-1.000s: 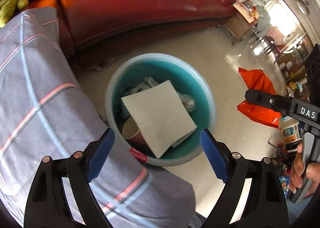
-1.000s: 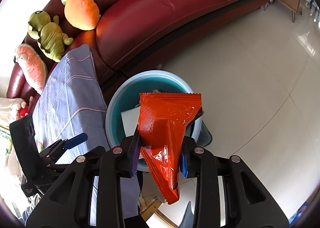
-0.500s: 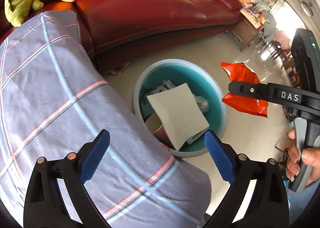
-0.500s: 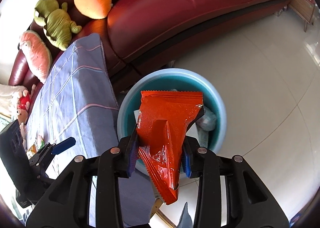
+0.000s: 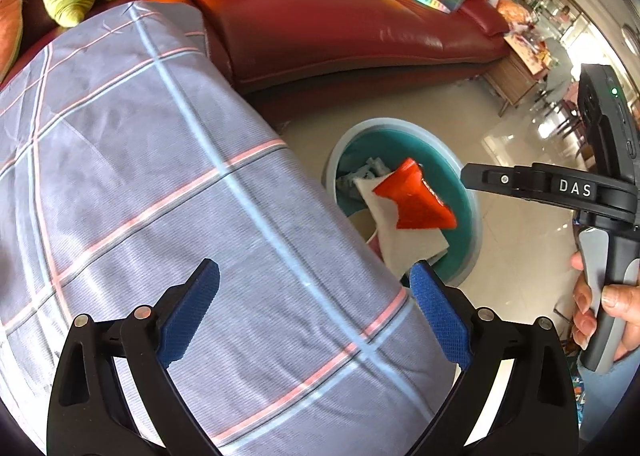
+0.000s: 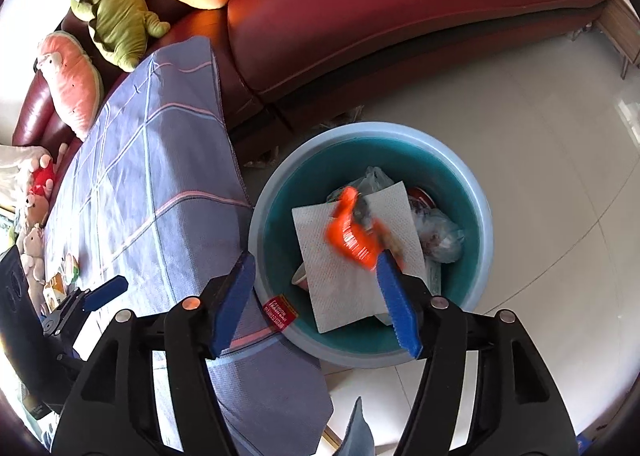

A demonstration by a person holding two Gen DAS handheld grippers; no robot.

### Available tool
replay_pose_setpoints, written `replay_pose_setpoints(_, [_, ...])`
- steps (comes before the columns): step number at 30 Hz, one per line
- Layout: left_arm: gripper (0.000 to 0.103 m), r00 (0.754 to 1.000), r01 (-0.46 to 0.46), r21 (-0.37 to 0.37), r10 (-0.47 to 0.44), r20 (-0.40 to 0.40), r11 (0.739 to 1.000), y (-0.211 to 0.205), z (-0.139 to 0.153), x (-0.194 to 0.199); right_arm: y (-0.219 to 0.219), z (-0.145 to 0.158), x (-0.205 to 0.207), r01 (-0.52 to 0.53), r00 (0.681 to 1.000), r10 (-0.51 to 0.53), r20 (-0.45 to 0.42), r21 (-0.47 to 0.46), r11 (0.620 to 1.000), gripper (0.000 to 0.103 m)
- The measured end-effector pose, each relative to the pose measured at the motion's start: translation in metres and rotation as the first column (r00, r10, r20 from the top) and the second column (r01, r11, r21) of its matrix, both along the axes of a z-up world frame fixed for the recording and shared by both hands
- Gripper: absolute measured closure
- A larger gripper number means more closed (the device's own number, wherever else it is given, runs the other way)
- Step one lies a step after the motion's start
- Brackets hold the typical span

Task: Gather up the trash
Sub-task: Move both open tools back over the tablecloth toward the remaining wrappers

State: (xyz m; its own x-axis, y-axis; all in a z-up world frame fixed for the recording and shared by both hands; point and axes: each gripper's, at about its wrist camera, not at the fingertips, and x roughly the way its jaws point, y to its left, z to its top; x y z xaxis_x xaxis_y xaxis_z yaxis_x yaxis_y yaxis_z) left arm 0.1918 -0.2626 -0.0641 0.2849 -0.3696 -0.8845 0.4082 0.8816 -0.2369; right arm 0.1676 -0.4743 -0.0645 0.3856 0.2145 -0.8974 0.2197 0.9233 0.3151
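We see a red wrapper, blurred, inside the rim of a teal bin, over a white paper sheet lying on the trash there. Our right gripper is above the bin with its blue pads spread wide, gripping nothing. Our left gripper, also spread and empty, hangs over a grey checked cloth. A red sofa with plush toys stands behind the bin.
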Motion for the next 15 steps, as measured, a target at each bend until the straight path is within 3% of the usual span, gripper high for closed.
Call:
replay_pose_setpoints(5, [0.007, 1.000, -0.014, -0.010, 0.014, -0.003, 1.000, 0.012, 0.002, -0.003, 0.005, 0.007, -0.005, 0.015, 1.000, -0.015, -0.003, -0.025, 1.000, 0.025])
replay_pose_setpoints(15, [0.006, 0.999, -0.041, -0.034, 0.042, 0.002, 0.999, 0.043, 0.013, -0.013, 0.031, 0.020, -0.018, -0.009, 1.000, 0.008, -0.014, -0.099, 0.995, 0.023])
